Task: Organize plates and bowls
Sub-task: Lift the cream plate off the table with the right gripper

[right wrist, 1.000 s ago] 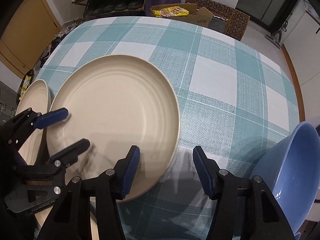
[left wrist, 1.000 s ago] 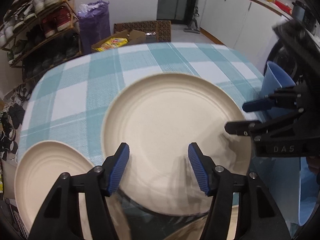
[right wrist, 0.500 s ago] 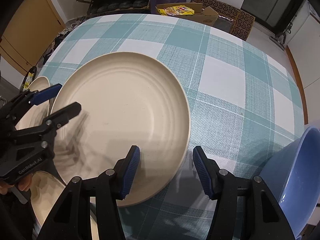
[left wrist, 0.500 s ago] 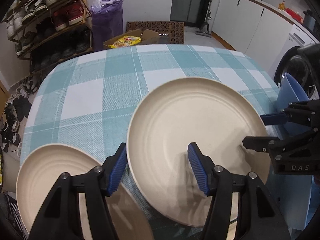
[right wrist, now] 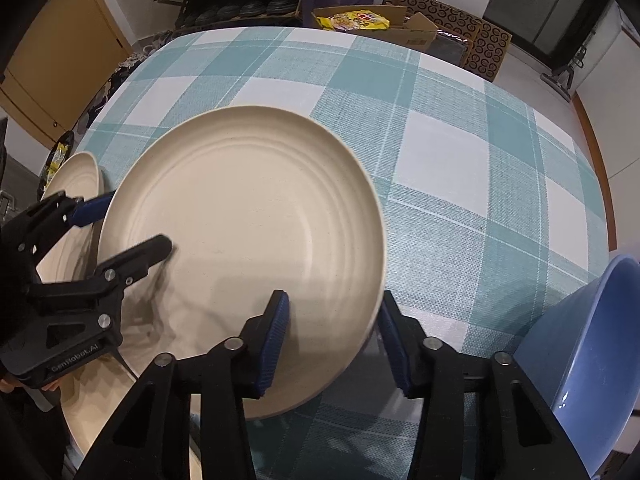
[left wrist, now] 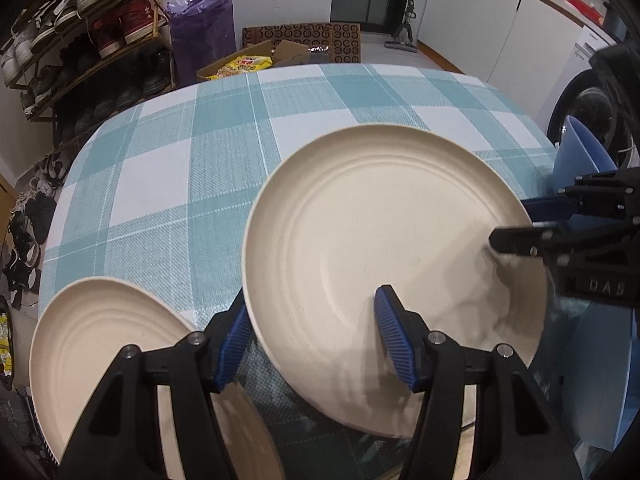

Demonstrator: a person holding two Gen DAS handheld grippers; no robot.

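Observation:
A large cream plate lies on the checked tablecloth near its front edge. My left gripper stands open astride the plate's left rim, one pad outside the rim and the other over the plate's face. My right gripper straddles the right rim. Its jaws are closing, and a gap still shows at the pads. A smaller cream plate sits to the left. A blue bowl stands to the right.
Another cream plate shows under the large plate at the lower left of the right wrist view. The teal checked tablecloth stretches beyond the plates. Past the table are shoe racks, a cardboard box and white cabinets.
The large plate has shifted right in both views, so its rims now lie between each gripper's fingers. The right gripper's fingers have drawn closer together. More of the small plate shows at the left.

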